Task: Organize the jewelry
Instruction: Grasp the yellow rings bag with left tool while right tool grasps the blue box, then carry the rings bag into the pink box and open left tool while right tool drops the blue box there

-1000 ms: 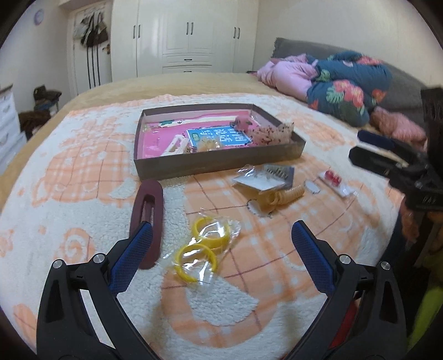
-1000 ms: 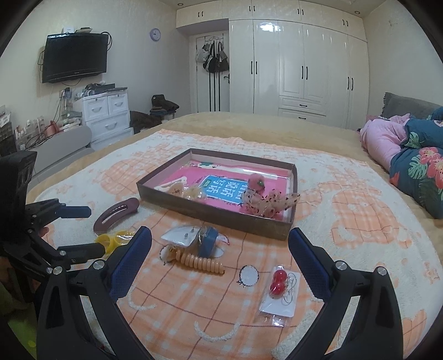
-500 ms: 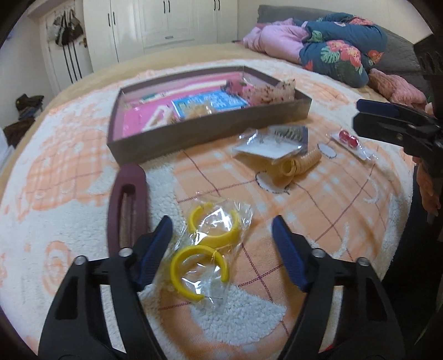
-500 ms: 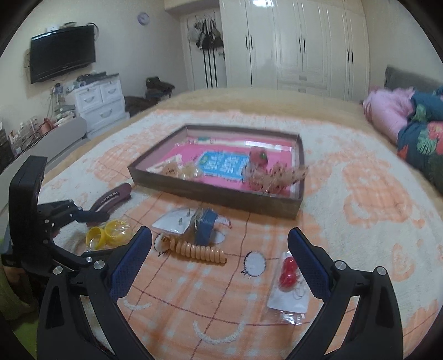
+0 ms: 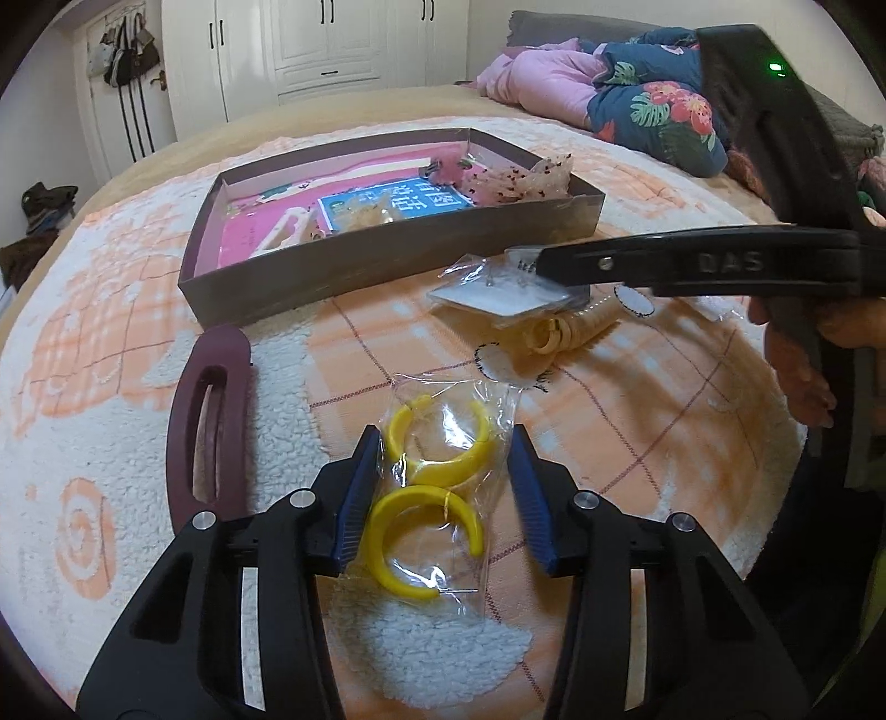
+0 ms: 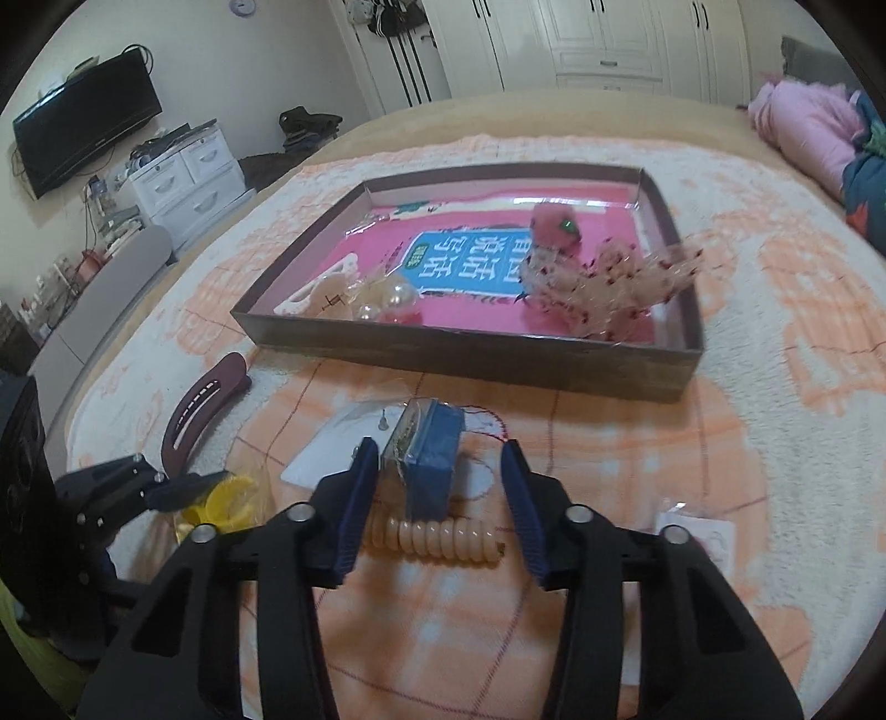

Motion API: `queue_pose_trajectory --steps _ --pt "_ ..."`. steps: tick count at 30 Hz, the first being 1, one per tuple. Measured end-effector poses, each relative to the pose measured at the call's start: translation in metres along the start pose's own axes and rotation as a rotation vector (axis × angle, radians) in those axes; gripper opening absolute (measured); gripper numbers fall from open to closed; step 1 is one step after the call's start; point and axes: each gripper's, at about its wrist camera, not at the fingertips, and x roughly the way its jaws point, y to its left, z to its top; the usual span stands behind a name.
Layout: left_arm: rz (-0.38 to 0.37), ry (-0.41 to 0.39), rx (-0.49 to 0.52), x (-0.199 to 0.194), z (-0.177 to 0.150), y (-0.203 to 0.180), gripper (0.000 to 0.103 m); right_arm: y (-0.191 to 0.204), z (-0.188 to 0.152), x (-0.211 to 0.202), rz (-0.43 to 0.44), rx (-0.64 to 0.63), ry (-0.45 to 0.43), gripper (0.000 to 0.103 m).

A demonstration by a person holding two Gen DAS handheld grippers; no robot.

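Straddling bagged yellow hoop earrings (image 5: 429, 487), left gripper (image 5: 443, 493) fingers spread; right gripper (image 6: 440, 498) likewise over blue card packet (image 6: 432, 459). Next: pinch, carry to tray (image 6: 470, 354).

White wardrobes (image 6: 598, 44) line the far wall, a wall-mounted television (image 6: 88, 122) hanging above a white drawer unit (image 6: 188, 177).
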Motion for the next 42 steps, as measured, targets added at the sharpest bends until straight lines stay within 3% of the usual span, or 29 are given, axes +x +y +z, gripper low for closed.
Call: queue_pose_trajectory --steps 3,21,30,42 --pt "0.004 -0.009 -0.001 -0.001 -0.001 -0.001 0.037 0.000 0.002 0.007 0.023 0.014 0.019 0.027" --pt "0.006 -0.077 -0.069 -0.022 0.005 0.007 0.036 -0.008 -0.017 -0.062 -0.111 -0.095 -0.169 0.026" --pt "0.003 -0.161 -0.086 -0.043 0.035 0.007 0.036 -0.025 -0.015 -0.090 -0.141 -0.059 -0.248 0.026" --pt "-0.017 -0.225 -0.118 -0.030 0.088 0.012 0.036 -0.031 0.001 -0.101 -0.145 -0.041 -0.311 0.026"
